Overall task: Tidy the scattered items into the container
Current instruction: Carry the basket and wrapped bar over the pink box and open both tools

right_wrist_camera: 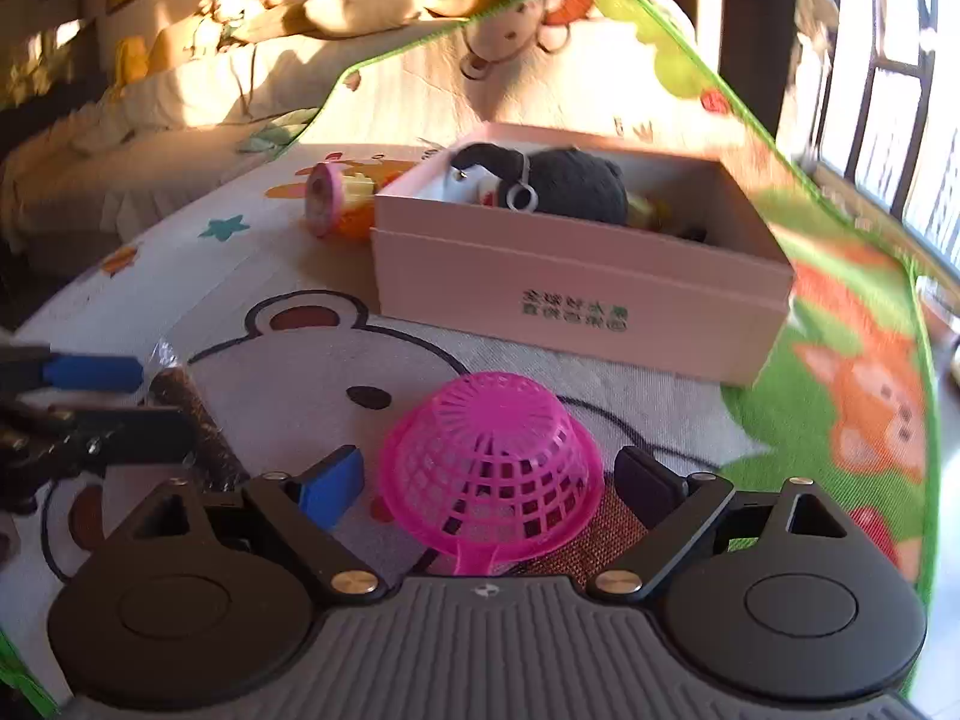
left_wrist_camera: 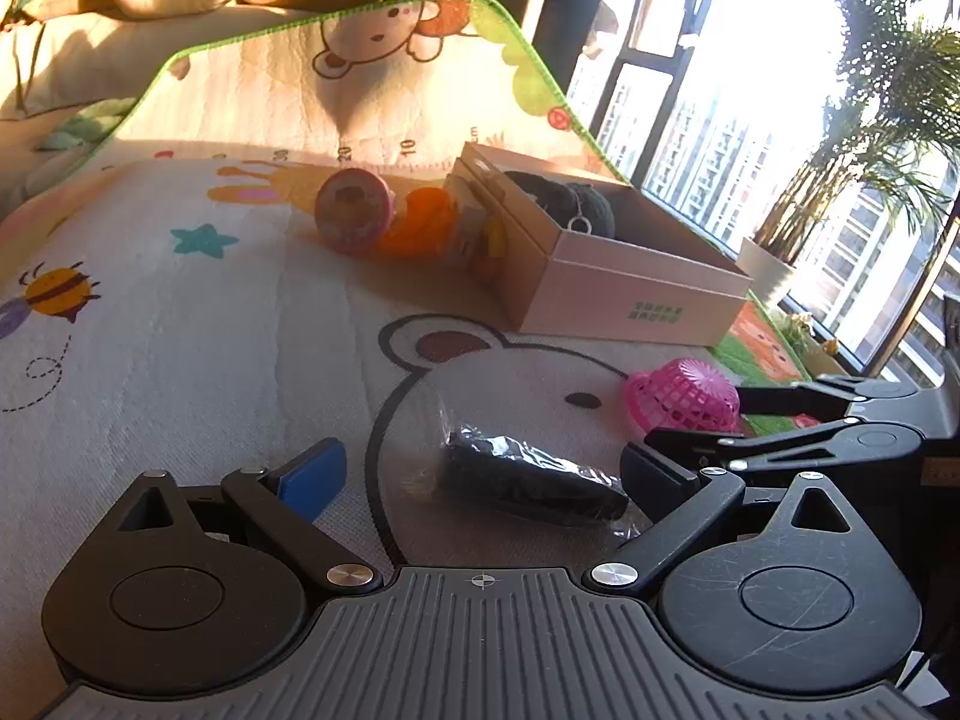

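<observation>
A dark roll in clear plastic wrap [left_wrist_camera: 528, 483] lies on the play mat between the fingers of my left gripper [left_wrist_camera: 480, 468], which stands open; the blue pad is well clear of it and the black pad is close beside its end. An upturned pink plastic basket [right_wrist_camera: 492, 468] sits between the spread fingers of my right gripper [right_wrist_camera: 489, 480], open, pads just off its rim. The pink cardboard box [right_wrist_camera: 576, 294] stands beyond, with a dark plush toy [right_wrist_camera: 570, 183] inside. In the left wrist view the basket [left_wrist_camera: 684, 399] and right gripper [left_wrist_camera: 690, 426] show at the right.
A round pink toy [left_wrist_camera: 354, 210] and an orange toy [left_wrist_camera: 420, 222] lie against the box's [left_wrist_camera: 630, 294] far side. The cartoon play mat [left_wrist_camera: 180, 330] covers the floor. A bed with pillows stands behind, and windows with a potted palm [left_wrist_camera: 870, 150] are to the right.
</observation>
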Motion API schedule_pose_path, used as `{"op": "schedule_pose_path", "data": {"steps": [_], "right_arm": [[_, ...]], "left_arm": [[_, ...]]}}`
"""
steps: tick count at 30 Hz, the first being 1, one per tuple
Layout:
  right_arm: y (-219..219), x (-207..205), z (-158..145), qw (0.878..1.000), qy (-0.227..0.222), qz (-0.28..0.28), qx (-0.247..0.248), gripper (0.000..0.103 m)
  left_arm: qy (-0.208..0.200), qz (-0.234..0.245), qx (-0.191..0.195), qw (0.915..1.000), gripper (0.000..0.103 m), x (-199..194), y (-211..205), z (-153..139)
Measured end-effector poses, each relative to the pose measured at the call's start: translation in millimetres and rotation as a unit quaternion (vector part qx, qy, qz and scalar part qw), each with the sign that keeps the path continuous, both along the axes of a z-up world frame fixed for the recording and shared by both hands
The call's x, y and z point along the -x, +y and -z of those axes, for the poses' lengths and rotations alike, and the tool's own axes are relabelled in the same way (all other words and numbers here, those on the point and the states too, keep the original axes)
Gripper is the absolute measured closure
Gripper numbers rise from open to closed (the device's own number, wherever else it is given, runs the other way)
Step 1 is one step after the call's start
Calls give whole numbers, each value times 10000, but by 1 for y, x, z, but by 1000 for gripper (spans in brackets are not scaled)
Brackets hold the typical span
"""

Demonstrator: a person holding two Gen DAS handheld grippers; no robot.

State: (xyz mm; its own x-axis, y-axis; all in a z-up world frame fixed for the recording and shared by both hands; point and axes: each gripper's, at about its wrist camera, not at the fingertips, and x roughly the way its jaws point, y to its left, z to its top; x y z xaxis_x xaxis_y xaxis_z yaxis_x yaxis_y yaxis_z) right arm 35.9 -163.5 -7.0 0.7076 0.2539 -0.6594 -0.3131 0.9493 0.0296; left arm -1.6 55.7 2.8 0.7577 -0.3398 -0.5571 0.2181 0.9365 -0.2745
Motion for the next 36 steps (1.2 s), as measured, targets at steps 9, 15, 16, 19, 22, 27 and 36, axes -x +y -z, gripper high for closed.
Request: {"op": "schedule_pose_path", "data": {"steps": [9,15,16,19,22,27,36], "right_arm": [[-23,37,-17,9985,-506,175,-85,20],[-43,55,-17,9981,-437,399,-142,20],[-45,57,-17,9981,-425,419,-144,20],[-46,64,-16,9980,-444,411,-203,20],[-46,69,-16,9978,-497,364,-227,20],[-45,71,-14,9980,-468,369,-222,20],[-45,82,-17,9974,-570,427,-113,20]], "left_arm": [[-488,813,-1706,9808,1,5,-48,-8],[-359,862,-1740,9803,1,0,-58,-7],[-326,826,-1815,9794,1,0,-61,-6],[-190,725,-1855,9798,1,-3,-64,-3],[-91,610,-1830,9812,1,-7,-61,-1],[-88,756,-1779,9811,1,-7,-62,0],[-122,856,-1712,9814,13,-2,-63,-3]]}}
